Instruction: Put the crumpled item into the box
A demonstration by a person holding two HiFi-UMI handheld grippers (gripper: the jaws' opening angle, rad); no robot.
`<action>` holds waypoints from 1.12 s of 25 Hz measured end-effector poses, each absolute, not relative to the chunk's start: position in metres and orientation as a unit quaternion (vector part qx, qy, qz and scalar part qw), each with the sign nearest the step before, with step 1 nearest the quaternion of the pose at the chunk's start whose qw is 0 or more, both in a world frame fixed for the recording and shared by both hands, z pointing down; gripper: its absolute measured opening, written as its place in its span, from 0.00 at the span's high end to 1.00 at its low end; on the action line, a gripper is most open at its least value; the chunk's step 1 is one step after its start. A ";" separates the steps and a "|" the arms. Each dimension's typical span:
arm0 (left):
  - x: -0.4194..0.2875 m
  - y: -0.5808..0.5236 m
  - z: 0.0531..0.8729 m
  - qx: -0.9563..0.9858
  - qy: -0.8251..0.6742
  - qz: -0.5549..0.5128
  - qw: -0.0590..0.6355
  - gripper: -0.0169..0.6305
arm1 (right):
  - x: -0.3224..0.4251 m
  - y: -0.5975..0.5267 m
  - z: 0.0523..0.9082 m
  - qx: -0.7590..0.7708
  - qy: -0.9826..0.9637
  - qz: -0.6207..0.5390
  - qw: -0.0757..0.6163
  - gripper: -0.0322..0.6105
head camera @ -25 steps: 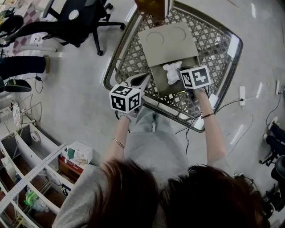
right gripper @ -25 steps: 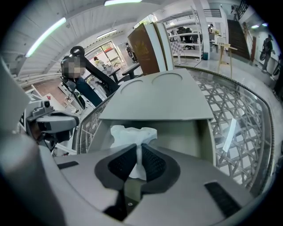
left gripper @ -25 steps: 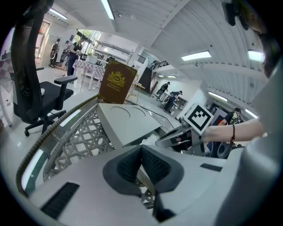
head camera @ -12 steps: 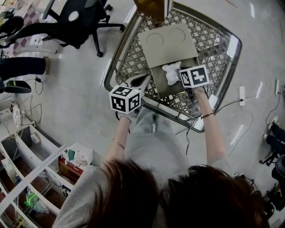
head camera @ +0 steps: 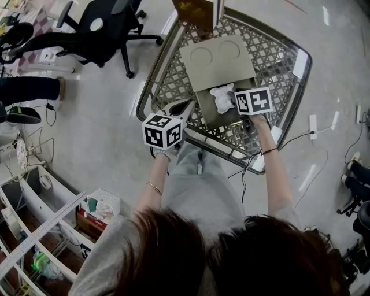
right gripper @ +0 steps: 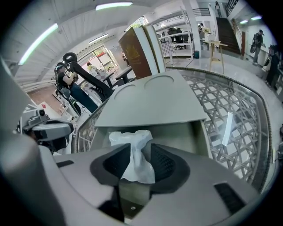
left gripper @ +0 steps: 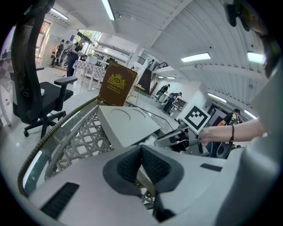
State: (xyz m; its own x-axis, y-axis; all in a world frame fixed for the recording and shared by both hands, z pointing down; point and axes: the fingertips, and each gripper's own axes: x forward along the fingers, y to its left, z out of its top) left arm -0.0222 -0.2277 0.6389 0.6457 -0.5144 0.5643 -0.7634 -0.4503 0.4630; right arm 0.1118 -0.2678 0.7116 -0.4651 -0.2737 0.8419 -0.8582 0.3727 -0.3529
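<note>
A crumpled white tissue (right gripper: 132, 150) hangs between the pads of my right gripper (right gripper: 140, 161), over the open beige box (right gripper: 181, 132). The jaws are opening and the pads stand slightly off the tissue. In the head view the tissue (head camera: 221, 97) shows inside the box (head camera: 215, 115), just left of my right gripper (head camera: 232, 99). The box's lid (head camera: 217, 58) is folded back and lies flat. My left gripper (head camera: 188, 106) rests at the box's near-left corner. Its jaws (left gripper: 141, 154) are shut with nothing seen between the pads.
The box sits in a metal lattice cart basket (head camera: 155, 75). A brown gold-printed bag (head camera: 195, 10) stands at the basket's far end. Left of it stands a black office chair (head camera: 95, 29). Shelves (head camera: 40, 231) are at the lower left, and cables (head camera: 300, 136) lie on the floor at the right.
The tissue sits slightly lower in the box than before. Both grippers have stayed almost in place.
</note>
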 end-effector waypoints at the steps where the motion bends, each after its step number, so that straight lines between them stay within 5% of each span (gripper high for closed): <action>1: -0.022 -0.228 0.638 0.834 -0.383 0.173 0.357 0.95 | 0.112 -0.269 0.710 0.379 -0.750 0.412 0.351 0.73; 28: -0.013 -0.246 0.563 0.882 -0.337 0.123 0.307 0.95 | 0.113 -0.246 0.601 0.441 -0.803 0.323 0.236 0.91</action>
